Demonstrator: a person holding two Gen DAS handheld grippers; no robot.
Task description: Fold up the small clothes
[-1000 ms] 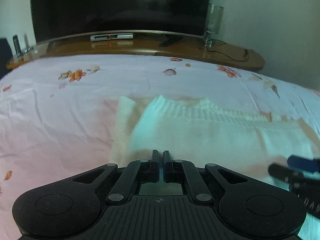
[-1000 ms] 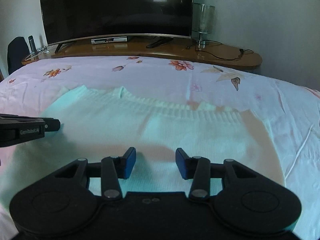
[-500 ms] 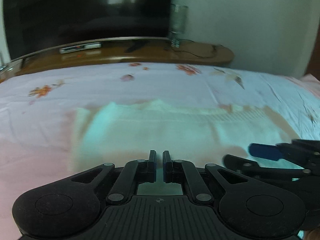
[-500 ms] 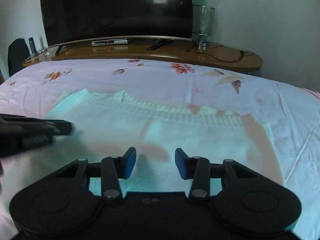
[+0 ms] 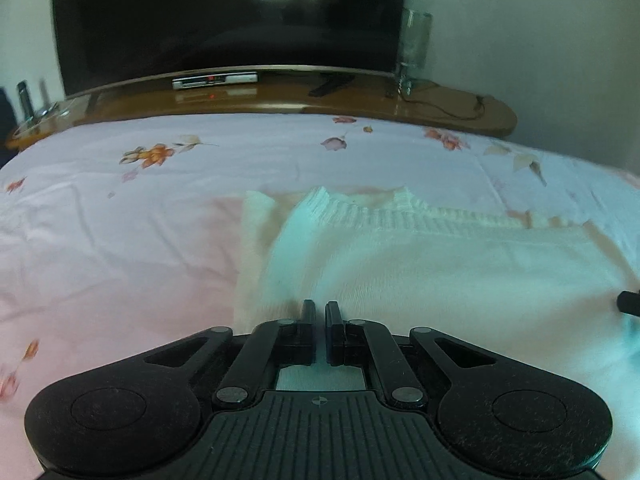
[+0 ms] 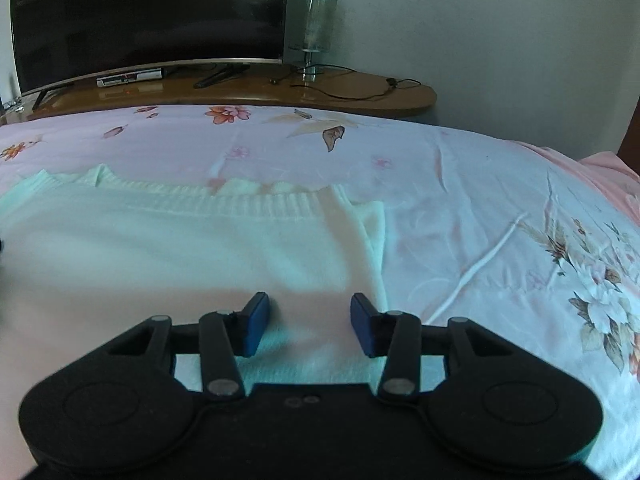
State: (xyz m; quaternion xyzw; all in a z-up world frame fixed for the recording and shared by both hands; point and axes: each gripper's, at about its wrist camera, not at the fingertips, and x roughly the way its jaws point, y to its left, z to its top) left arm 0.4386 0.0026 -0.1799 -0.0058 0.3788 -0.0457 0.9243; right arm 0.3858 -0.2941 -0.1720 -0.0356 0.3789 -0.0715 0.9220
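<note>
Ahead of my left hand-held gripper, clenched with nothing between, white knitted sweater lying flat on the floral bed, my right hand-held gripper released, hovering over its right edge.

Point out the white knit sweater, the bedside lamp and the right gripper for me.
white knit sweater (image 6: 180, 240), right wrist view, on its flat body.
bedside lamp (image 6: 314, 24), right wrist view, on its cylindrical shade.
right gripper (image 6: 310, 322), right wrist view, midway between its blue fingertips.
</note>
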